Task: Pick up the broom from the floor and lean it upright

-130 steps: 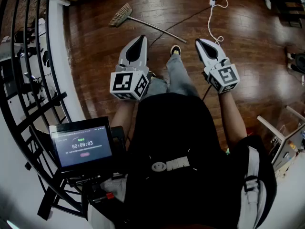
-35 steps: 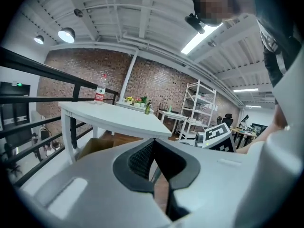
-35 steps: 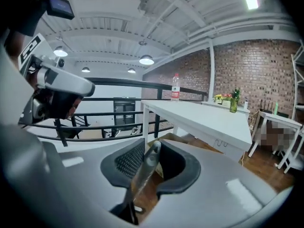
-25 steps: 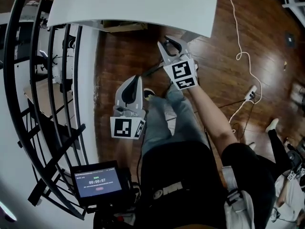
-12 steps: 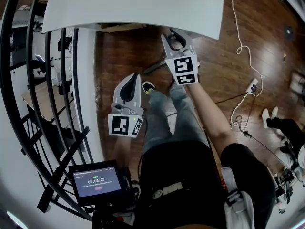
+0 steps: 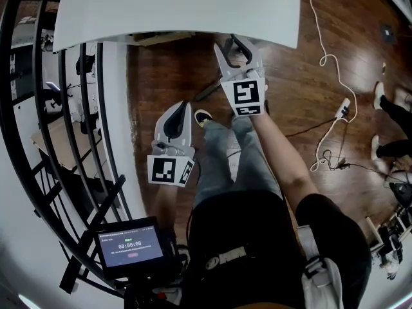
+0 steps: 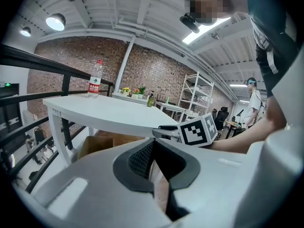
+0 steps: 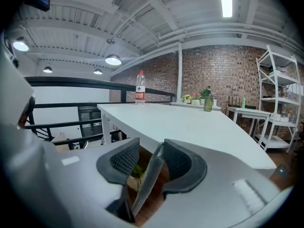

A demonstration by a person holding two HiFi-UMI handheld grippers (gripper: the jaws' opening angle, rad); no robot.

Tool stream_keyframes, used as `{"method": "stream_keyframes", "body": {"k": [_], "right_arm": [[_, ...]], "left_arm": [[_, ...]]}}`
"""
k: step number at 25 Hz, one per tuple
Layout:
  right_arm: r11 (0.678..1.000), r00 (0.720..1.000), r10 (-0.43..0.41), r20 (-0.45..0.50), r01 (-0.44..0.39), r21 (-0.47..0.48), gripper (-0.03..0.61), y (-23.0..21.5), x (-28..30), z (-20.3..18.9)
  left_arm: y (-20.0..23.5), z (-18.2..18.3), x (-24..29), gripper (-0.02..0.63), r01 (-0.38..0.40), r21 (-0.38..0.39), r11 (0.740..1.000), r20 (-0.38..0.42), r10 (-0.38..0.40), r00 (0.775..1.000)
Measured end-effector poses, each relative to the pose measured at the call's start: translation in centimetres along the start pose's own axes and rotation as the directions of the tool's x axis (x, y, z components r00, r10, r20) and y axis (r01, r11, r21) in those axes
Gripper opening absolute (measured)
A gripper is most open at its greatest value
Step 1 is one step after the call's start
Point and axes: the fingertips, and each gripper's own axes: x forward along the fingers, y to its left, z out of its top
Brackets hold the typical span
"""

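The broom's grey handle (image 8: 148, 184) rises slanted between the jaws of my right gripper (image 8: 151, 144). It lies close by the right-hand pad and well apart from the left one. These jaws have just been opening and stand open around the handle. In the head view the right gripper (image 6: 233, 47) reaches to the edge of the white table (image 6: 180, 8), and a short stretch of the handle (image 6: 207, 90) shows below it. The broom's head is hidden. My left gripper (image 6: 185, 106) hangs lower beside my leg, its tips (image 7: 153, 144) together with nothing in them.
A black railing (image 6: 71, 108) curves along the left. A cardboard box (image 6: 161, 37) sits under the table, and a water bottle (image 8: 140, 87) stands on it. A white cable and power strip (image 6: 341, 108) lie on the wooden floor at right, near another person's feet (image 6: 386, 102).
Five seconds ago the broom lay on the floor ahead; now its handle stands by the table. Over the last second the right jaws spread apart and the gripper edged toward the table.
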Motion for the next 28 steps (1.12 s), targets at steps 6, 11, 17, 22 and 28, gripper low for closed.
{"method": "stream_keyframes", "body": {"k": [6, 11, 17, 22, 28], "right_arm": [[0.999, 0.999, -0.047, 0.018, 0.048, -0.009, 0.16, -0.5, -0.7, 0.1], [0.998, 0.998, -0.051, 0.027, 0.052, -0.034, 0.16, -0.3, -0.8, -0.1], [0.997, 0.997, -0.065, 0.044, 0.066, -0.026, 0.16, -0.7, -1.5, 1.2], [0.999, 1.0, -0.012, 0.015, 0.013, -0.047, 0.158, -1.7, -7.3, 2.0], [0.984, 0.995, 0.095, -0.024, -0.097, -0.152, 0.158, 1.5, -16.5, 5.6]], "left_arm": [[0.8, -0.3, -0.4, 0.02, 0.002, -0.012, 1.0, -0.002, -0.002, 1.0], [1.7, -1.1, -0.9, 0.02, 0.003, -0.022, 1.0, -0.011, -0.004, 1.0], [2.0, -0.6, -1.2, 0.02, 0.008, -0.024, 1.0, -0.006, -0.008, 1.0], [-0.8, 1.2, -1.9, 0.02, 0.025, -0.004, 1.0, 0.0, -0.025, 1.0], [-2.1, 5.6, -6.3, 0.02, 0.059, 0.035, 0.998, 0.084, -0.062, 0.995]]}}
